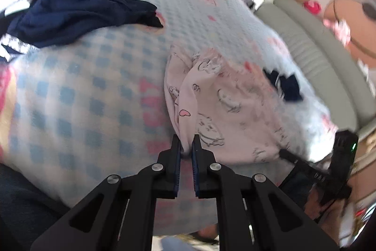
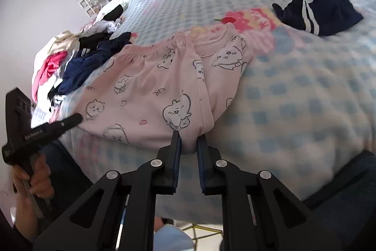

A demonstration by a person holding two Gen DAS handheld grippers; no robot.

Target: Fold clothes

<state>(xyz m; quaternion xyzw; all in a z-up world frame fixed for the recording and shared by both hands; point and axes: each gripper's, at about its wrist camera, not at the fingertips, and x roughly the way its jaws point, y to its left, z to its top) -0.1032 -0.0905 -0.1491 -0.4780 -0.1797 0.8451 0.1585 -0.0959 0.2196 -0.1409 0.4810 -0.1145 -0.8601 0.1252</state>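
The blue-checked bedspread (image 2: pixel 293 86) is filling both views, with a heap of unfolded clothes (image 2: pixel 70 67) sitting far to the left and a folded navy striped piece (image 2: pixel 324 15) lying well apart toward the headboard. The pink cartoon-print garment (image 2: pixel 150 91) is lying flat near the bed's edge, waistband away from the person. The left gripper (image 1: pixel 186 145) is pinching one near corner between its jaws, and the right gripper (image 2: pixel 189 141) is nipping the other near edge the same way. My call: both grips should be keeping even tension and rising together, so the cloth is folding squarely rather than bunching.
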